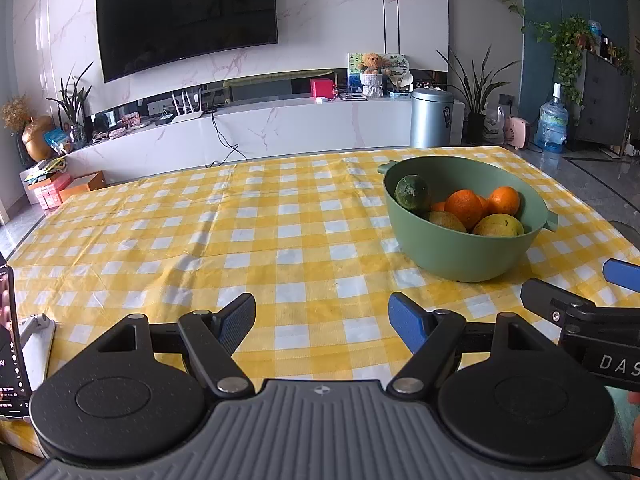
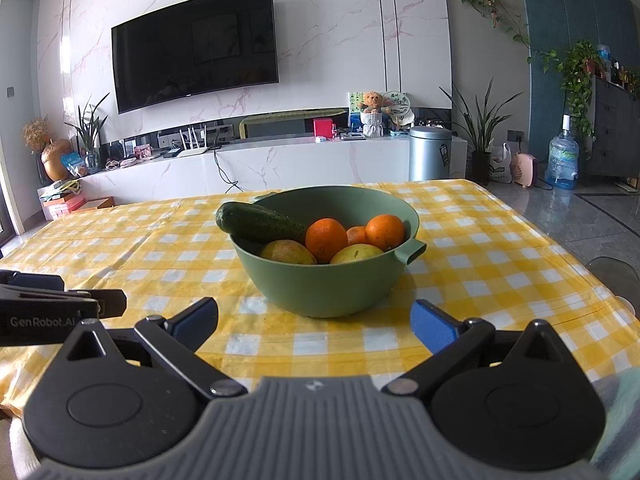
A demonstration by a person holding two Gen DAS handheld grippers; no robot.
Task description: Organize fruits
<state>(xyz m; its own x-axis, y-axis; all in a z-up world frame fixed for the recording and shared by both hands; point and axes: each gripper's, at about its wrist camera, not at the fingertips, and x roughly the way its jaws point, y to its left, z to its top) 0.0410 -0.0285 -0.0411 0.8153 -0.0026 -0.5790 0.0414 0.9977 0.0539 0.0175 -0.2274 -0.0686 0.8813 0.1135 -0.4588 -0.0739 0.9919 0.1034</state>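
A green bowl (image 1: pixel 460 254) (image 2: pixel 320 288) stands on the yellow checked tablecloth. It holds a dark green cucumber (image 2: pixel 258 222) (image 1: pixel 412 192) leaning over its left rim, oranges (image 2: pixel 326 238) (image 1: pixel 464 206) and yellowish pears (image 2: pixel 288 252) (image 1: pixel 498 226). My left gripper (image 1: pixel 322 320) is open over bare cloth, left of and nearer than the bowl. My right gripper (image 2: pixel 314 324) is open just in front of the bowl, nothing between its fingers. The right gripper's fingers (image 1: pixel 552 296) show at the right edge of the left wrist view.
A phone (image 1: pixel 10 340) on a white stand sits at the table's near left edge. The table's right edge drops to a grey tiled floor (image 2: pixel 560 216). Beyond the far edge are a TV wall, a white cabinet and a metal bin (image 1: pixel 430 118).
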